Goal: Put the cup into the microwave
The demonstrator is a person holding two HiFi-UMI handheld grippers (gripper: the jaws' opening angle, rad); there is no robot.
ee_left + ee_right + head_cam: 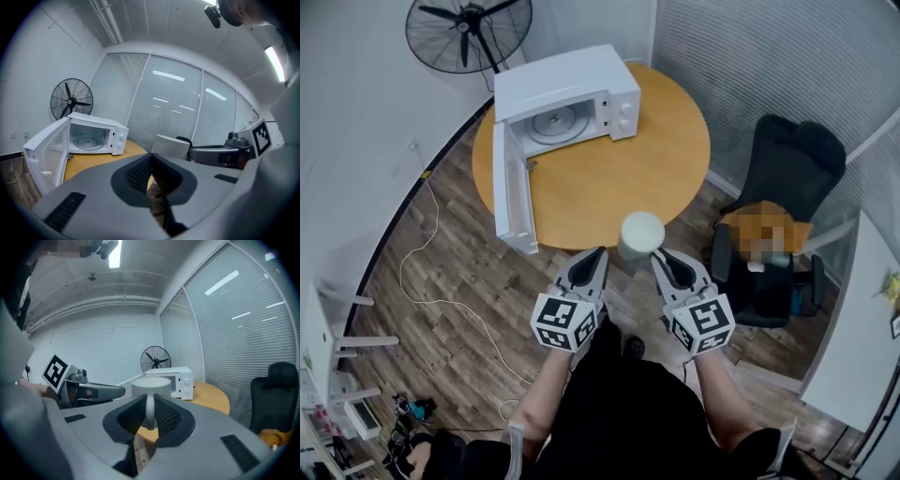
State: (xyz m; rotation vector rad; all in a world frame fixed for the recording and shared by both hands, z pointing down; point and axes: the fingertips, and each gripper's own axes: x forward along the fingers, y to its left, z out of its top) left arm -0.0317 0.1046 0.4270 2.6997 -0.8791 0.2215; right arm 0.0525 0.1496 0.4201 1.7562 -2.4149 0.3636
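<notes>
A white cup [642, 234] hangs in the air just before the near edge of the round wooden table [619, 178]. My right gripper [661, 261] is shut on the cup's handle [150, 411], and the cup stays upright. My left gripper [593, 258] is beside it on the left, shut and empty, apart from the cup. The white microwave [567, 94] stands at the far left of the table with its door [511, 187] swung wide open. Its glass turntable [86, 140] is bare in the left gripper view.
A black office chair [787, 187] with an orange thing on its seat stands right of the table. A floor fan [469, 33] is behind the microwave. A white cable [431, 281] trails over the wood floor at left. Glass walls with blinds close off the far side.
</notes>
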